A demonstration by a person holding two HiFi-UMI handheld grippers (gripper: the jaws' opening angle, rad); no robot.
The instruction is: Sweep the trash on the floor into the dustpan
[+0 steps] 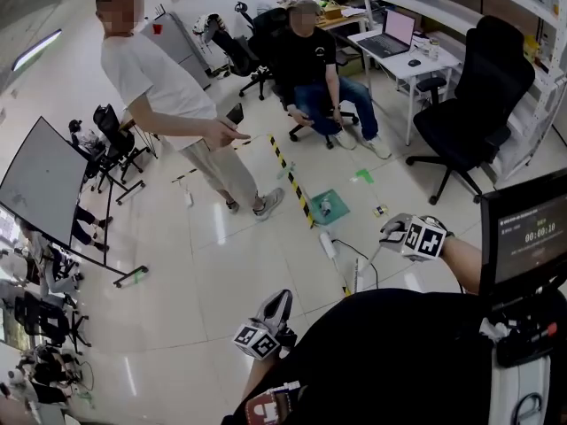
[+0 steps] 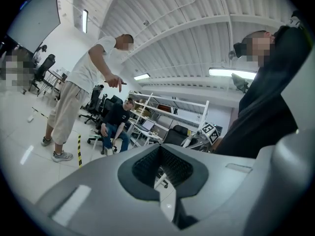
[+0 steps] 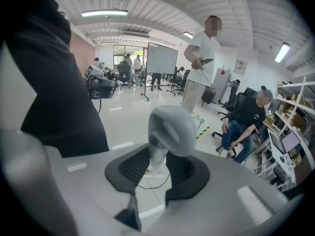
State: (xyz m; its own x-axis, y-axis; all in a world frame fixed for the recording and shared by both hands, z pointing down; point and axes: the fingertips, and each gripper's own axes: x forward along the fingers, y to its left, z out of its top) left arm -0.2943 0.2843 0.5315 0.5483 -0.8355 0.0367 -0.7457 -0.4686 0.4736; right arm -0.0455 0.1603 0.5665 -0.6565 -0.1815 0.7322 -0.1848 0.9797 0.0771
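The head camera looks steeply down from above the wearer's black-clad torso, over the glossy white floor (image 1: 195,282) and out to the far wall at the frame's top. The left gripper camera sits close behind the left claw (image 2: 160,149), low and tilted upward, so the ribbed ceiling fills its upper half. The right gripper camera rides close behind the right claw (image 3: 157,159) and faces roughly level across the room. All three views share the standing person in a white T-shirt (image 1: 164,82), the seated person in a black T-shirt (image 1: 310,60) and the yellow-and-black striped floor tape (image 1: 291,180).
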